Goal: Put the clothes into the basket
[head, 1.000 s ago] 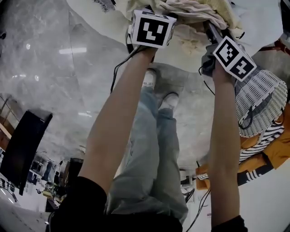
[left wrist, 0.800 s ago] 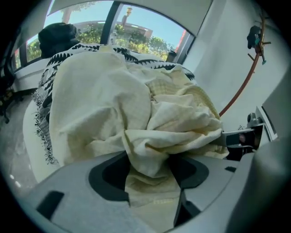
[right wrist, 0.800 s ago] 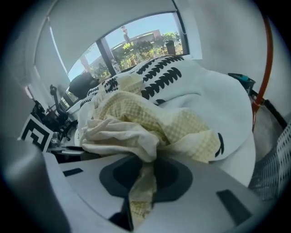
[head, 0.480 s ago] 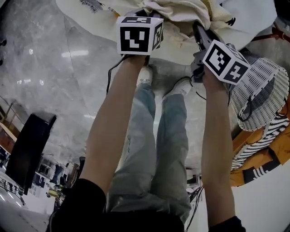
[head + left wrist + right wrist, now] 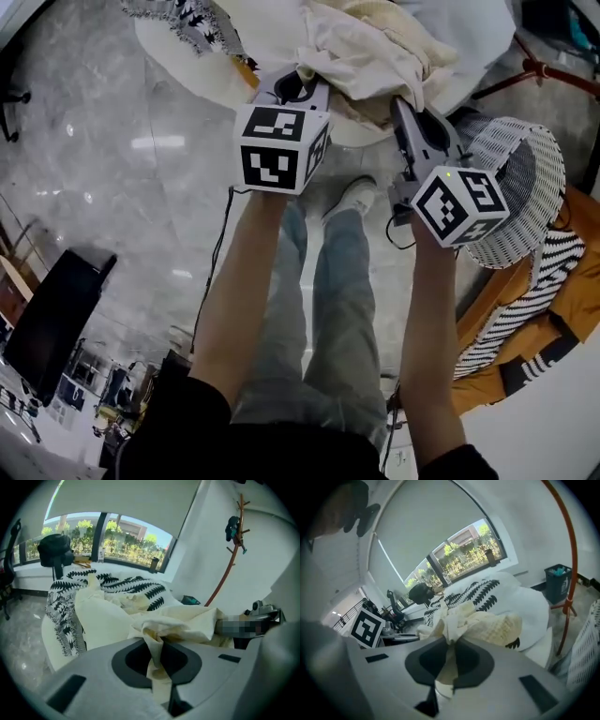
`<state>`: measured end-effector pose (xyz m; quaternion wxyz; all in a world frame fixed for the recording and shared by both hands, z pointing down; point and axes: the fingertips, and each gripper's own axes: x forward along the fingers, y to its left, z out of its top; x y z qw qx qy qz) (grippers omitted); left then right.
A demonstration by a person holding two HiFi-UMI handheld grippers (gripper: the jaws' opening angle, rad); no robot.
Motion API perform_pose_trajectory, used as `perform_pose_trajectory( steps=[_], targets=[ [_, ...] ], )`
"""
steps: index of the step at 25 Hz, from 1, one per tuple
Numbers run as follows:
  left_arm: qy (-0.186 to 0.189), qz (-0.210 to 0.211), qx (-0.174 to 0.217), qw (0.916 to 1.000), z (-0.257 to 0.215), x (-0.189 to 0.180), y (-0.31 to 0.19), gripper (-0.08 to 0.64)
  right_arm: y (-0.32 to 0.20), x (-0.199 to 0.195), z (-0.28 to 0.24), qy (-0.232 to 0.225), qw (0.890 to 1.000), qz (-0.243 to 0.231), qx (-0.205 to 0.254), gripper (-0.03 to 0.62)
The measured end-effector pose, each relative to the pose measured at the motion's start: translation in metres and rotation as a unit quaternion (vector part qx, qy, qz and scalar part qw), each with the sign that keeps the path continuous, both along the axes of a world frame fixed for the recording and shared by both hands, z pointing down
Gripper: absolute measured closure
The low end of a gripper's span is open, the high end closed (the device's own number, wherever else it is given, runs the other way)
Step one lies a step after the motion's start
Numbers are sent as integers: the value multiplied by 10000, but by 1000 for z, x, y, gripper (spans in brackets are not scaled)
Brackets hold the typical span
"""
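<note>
A cream garment (image 5: 361, 47) lies bunched on the clothes pile on the white round table (image 5: 211, 61). My left gripper (image 5: 300, 80) has just closed and is shut on a fold of the cream cloth (image 5: 157, 641). My right gripper (image 5: 401, 105) is shut on another fold of it (image 5: 450, 656), with the cloth stretched between the two and lifted off the pile. A white perforated basket (image 5: 525, 178) stands on the floor to the right, just beyond the right gripper's marker cube.
A white garment with black leaf print (image 5: 140, 590) and a black-and-white patterned one (image 5: 187, 14) stay on the table. An orange and striped garment (image 5: 530, 309) lies by the basket. A thin coat stand (image 5: 569, 550) rises at the right. The person's legs stand on the floor beneath the grippers.
Both grippers have risen from the pile toward the camera with the cream garment pinched in them. More of the table and basket now shows.
</note>
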<state>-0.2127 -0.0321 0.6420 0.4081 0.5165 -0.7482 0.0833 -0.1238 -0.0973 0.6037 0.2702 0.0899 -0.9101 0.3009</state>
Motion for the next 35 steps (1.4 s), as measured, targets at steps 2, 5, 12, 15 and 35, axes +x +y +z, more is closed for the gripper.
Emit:
perform_pose_trajectory(
  steps=[2, 5, 12, 15, 35],
  targets=[
    [-58, 15, 119, 9999, -29, 8, 1, 531, 1, 6, -30, -163, 9998, -48, 114, 566],
    [-129, -10, 273, 9995, -75, 19, 6, 531, 2, 12, -78, -349, 9988, -128, 314, 566],
    [-336, -205, 548, 9977, -183, 56, 16, 531, 0, 41, -193, -596, 9957, -341, 626, 566],
    [-260, -239, 732, 9967, -231, 78, 15, 531, -4, 60, -242, -668, 9934, -327, 869, 566],
    [-167, 1911, 2047, 9598, -473, 287, -121, 531, -106, 284, -482, -1441, 9510, 1730, 2118, 566]
  ],
)
